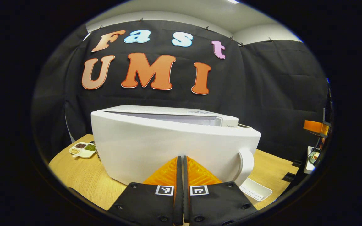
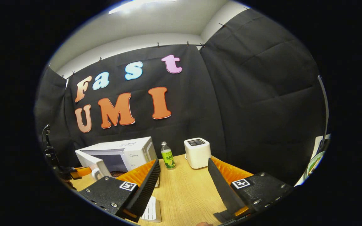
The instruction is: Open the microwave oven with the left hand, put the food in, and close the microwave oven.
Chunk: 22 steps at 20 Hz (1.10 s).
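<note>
Blocking most of the left gripper view, the microwave oven's door (image 1: 174, 147) stands swung partway out, hiding the cavity apart from a pale strip along its top edge; the door's long axis runs left to right, its free end with the curved handle (image 1: 246, 164) swung toward the camera at the right. Sitting behind the door, the microwave oven (image 1: 168, 113) shows just its top and upper front rim. Resting at far left on the wooden table (image 1: 83, 175), a small divided tray of food (image 1: 83, 149), partly cut off by the door's left edge, too small to tell the contents beyond dark, green and pale heaps. Lying under the handle, a white flat panel (image 1: 256, 189), partly hidden. Pressed together with barely a slit between them, the left gripper (image 1: 182, 163) and its 2 fingers, tips just at the door's face, contact hard to judge. At the far right rim, an orange-and-black rig, blurred and cut off. In the right gripper view, from the left: the same oven with door ajar, partly behind the right gripper's near finger; a green-labelled bottle (image 2: 167, 156) upright beside it; a white boxy appliance (image 2: 197, 153) further right. Spread wide over bare table, the right gripper (image 2: 184, 168), holding nothing.
</note>
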Each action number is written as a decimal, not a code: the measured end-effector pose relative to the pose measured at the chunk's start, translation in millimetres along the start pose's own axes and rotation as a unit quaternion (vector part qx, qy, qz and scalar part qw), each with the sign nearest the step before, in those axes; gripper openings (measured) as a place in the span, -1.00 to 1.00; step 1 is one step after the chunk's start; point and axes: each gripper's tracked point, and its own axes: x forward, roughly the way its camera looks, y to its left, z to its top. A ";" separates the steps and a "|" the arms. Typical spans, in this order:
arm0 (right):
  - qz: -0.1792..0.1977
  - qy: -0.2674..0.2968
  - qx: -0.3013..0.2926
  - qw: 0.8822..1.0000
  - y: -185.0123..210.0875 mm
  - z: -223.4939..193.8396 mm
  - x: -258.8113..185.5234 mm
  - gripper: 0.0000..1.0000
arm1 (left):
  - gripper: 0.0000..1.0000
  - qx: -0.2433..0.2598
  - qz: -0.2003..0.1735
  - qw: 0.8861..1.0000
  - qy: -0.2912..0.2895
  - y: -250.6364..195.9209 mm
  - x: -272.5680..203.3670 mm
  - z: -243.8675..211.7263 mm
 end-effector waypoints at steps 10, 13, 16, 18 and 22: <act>-0.039 -0.005 -0.007 0.999 -31.4 -7.9 6.1 0.89 | -0.90 0.036 0.064 0.997 0.008 18.0 62.4 2.1; -0.039 -0.003 -0.009 0.999 -31.6 -12.0 6.2 0.89 | -0.94 0.038 0.087 0.995 0.009 19.2 70.5 4.5; -0.043 0.002 -0.020 0.999 -30.8 -13.9 9.3 0.89 | -0.89 0.039 0.098 0.994 0.010 18.8 72.7 5.4; -0.039 0.006 -0.023 0.999 -24.7 -12.8 8.7 0.89 | -0.90 0.029 0.093 0.995 0.024 18.6 74.0 0.9; -0.026 -0.001 -0.033 0.999 -7.0 0.8 1.9 0.89 | -0.89 0.008 0.061 0.995 0.079 21.3 55.9 -12.4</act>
